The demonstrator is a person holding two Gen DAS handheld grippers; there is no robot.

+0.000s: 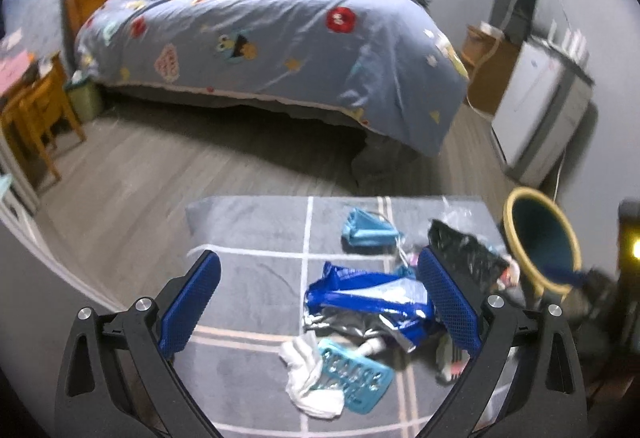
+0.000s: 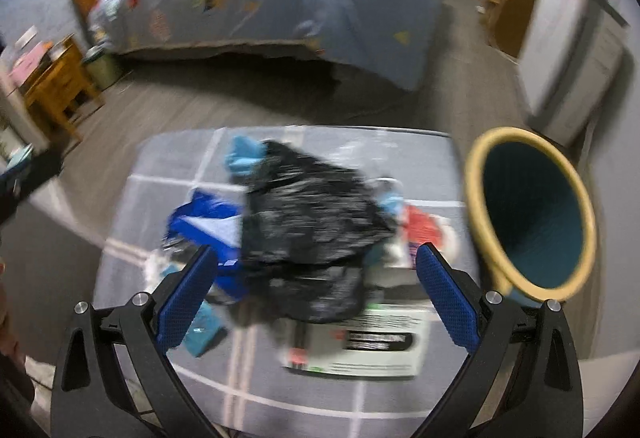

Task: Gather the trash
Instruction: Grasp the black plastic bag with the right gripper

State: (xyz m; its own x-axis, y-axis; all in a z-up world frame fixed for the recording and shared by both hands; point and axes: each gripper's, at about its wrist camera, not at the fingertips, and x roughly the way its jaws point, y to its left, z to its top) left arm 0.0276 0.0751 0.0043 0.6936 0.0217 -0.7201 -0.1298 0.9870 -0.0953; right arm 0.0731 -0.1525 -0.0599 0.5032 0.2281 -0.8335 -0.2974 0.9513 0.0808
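Trash lies heaped on a grey grid-patterned surface (image 1: 248, 234) in a bedroom: a crumpled black plastic bag (image 2: 308, 222) directly ahead of the right gripper (image 2: 316, 294), between its widely spread fingers and not yet touched, with a blue foil wrapper (image 1: 360, 290) to its left. The left gripper (image 1: 320, 298), also spread wide and holding nothing, hangs over that wrapper, a white tissue (image 1: 308, 374) and a light blue tray (image 1: 356, 378). The teal bin (image 2: 532, 214), its yellow-rimmed mouth tipped toward the cameras, stands just right of the heap, nearer the right gripper.
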